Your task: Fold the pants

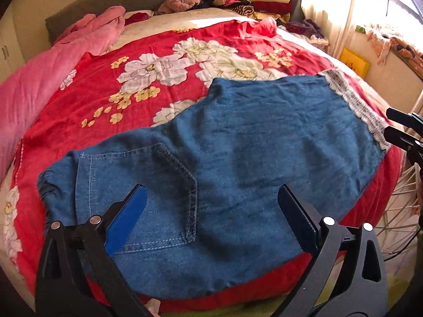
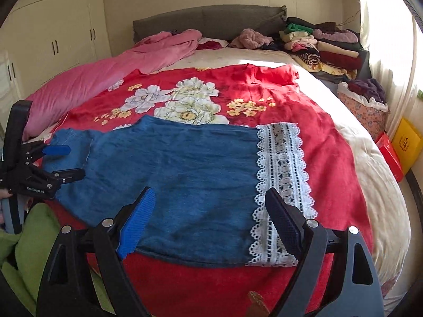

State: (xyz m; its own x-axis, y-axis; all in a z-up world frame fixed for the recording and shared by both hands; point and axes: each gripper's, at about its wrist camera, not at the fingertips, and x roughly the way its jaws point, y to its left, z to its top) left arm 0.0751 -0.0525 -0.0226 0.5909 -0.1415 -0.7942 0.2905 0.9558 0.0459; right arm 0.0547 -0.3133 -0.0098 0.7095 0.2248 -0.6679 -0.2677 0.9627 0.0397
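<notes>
Lying flat on the red floral blanket [image 2: 330,142] on the bed, the pants [image 2: 185,179] looked folded once, legs stacked with lace hem [image 2: 280,185] rightward, while the left claw [image 1: 211,211] and right claw [image 2: 208,214] hovered wide and empty, crosswise folds apparently remaining.

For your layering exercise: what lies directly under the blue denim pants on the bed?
The denim pants lie flat on a red floral blanket, which shows around them. A cream sheet shows beyond the blanket's edge. Whatever sits beneath the pants' middle is covered.
</notes>
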